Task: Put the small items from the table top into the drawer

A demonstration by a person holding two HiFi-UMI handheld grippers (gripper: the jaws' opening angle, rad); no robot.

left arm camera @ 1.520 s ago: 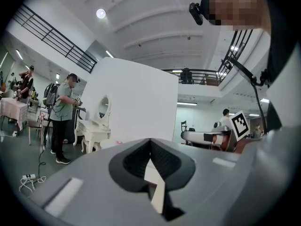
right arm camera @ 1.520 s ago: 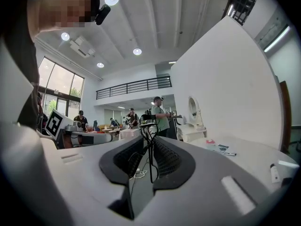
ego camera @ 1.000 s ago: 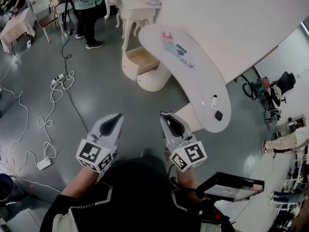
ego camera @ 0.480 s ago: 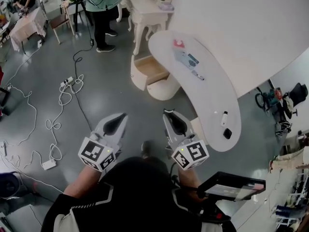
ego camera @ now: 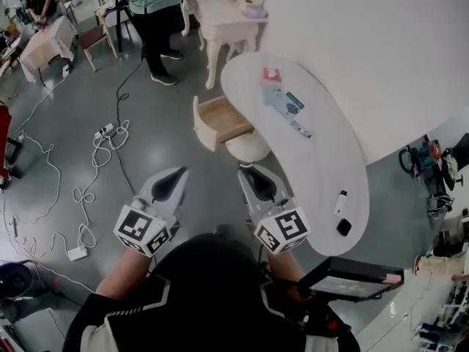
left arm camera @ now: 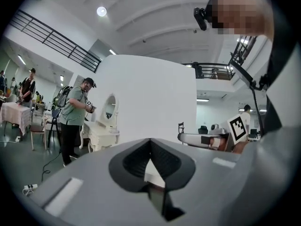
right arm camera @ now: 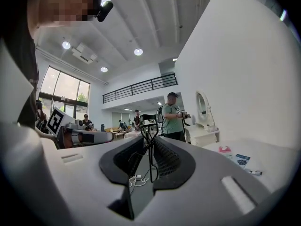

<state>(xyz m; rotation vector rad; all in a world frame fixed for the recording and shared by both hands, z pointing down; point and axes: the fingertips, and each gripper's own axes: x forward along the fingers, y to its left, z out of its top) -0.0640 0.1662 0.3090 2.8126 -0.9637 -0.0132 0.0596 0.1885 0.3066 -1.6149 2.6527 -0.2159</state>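
Progress looks early: we hold an eyelash curler [right arm camera: 150, 149] pinched in the right gripper [ego camera: 249, 173], well short of the open drawer [ego camera: 220, 117]. Our left gripper [ego camera: 176, 174] is closed on nothing. On the counter [ego camera: 322, 160] wait a pink packet [ego camera: 272, 72], blue cards [ego camera: 286, 100], pen [ego camera: 300, 129], white tube [ego camera: 341, 202] and black piece [ego camera: 344, 227] (most of the job, we judge).
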